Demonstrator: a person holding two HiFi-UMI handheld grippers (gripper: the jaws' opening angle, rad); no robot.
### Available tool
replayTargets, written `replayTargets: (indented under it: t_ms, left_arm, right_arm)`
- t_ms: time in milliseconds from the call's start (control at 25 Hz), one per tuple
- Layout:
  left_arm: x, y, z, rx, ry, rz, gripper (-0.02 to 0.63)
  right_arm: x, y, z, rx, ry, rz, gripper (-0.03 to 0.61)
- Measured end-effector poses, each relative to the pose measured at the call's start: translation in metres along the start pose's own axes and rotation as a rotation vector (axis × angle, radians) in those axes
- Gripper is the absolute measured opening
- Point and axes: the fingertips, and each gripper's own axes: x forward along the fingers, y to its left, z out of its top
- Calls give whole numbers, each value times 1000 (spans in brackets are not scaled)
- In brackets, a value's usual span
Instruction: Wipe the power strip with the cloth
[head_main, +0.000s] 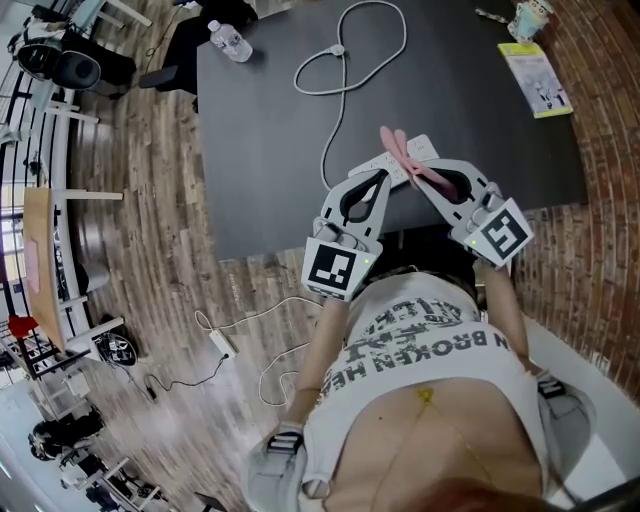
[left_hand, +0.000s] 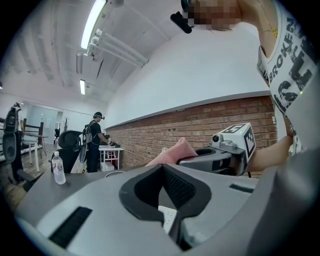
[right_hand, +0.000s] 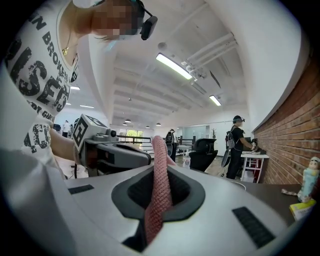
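Wood floor (head_main: 170, 250) underfoot, dark counter (head_main: 260, 150) ahead, brick wall (left_hand: 200, 127) beside it.

Nearest: operator's white printed T-shirt (head_main: 430, 350), both forearms reaching forward.

Left hand-held gripper (head_main: 384, 176): jaws fully together, nothing clamped. Through the oval gap behind its tips, the left gripper view shows a piece of the white power strip (head_main: 422, 150) below. Tips sit over the strip's left end in the head view; can't tell if they touch it.

Right hand-held gripper (head_main: 414, 168): jaws closed on the pink cloth (head_main: 397, 147). Cloth runs along the slot between the jaws and sticks out past the tips.

Both grippers angle in toward each other, tips close together over the strip.

Power strip lies near the counter's front edge, roughly centre, partly covered by grippers and cloth. Its white cable (head_main: 335, 110) runs away across the counter and ends in a loop.

Further back:
- Water bottle (head_main: 230, 41) at the far left corner.
- Yellow-green leaflet (head_main: 535, 78) at far right, with a small figurine (head_main: 528, 16) just beyond it.

Off the counter, a second white strip with cord (head_main: 222, 343) lies on the floor to the left.

Background: a person with a backpack (left_hand: 95, 142) stands by the brick wall, with a black chair (left_hand: 70, 142) beside.
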Motion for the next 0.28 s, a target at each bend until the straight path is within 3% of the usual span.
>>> replayTargets:
  t_ms: [280]
  left_arm:
    - [1,-4,-1,-4,6,-14,8]
  right_arm:
    - [-3,1,0,-5,11,-4,16]
